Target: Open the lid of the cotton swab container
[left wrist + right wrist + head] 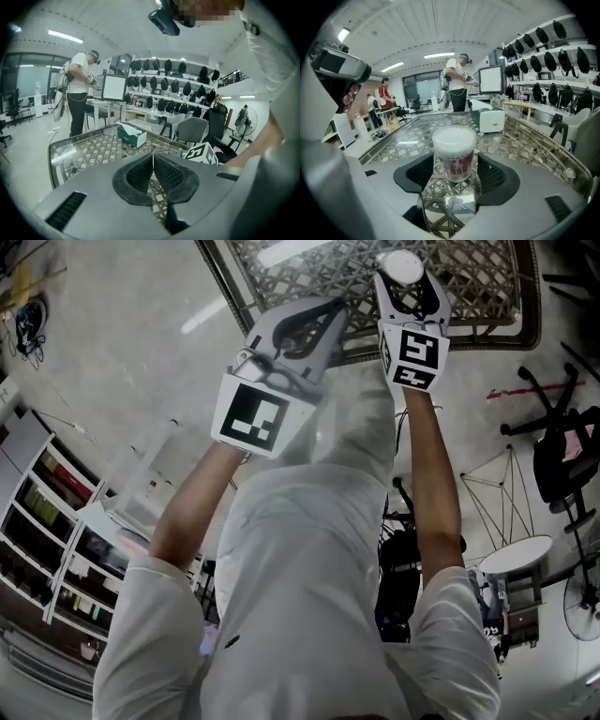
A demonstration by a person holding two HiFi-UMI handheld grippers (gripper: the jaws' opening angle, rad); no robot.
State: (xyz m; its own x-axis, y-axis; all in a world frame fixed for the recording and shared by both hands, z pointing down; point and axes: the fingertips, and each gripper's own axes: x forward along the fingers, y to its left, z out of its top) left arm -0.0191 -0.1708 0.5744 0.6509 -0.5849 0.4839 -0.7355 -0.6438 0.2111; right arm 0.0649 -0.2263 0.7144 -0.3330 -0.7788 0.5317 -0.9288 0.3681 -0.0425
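where: small clear round cotton swab container, white lid, stands on glass-topped woven table | right gripper: jaws wide, straddling it, not touching | left gripper: shut, empty | feel: likely light, slick, so hold body, lift lid rim

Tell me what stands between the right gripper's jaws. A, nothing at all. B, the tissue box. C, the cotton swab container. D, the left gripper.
C: in the right gripper view the cotton swab container stands upright on the table between the open jaws of the right gripper, with a gap showing on each side.
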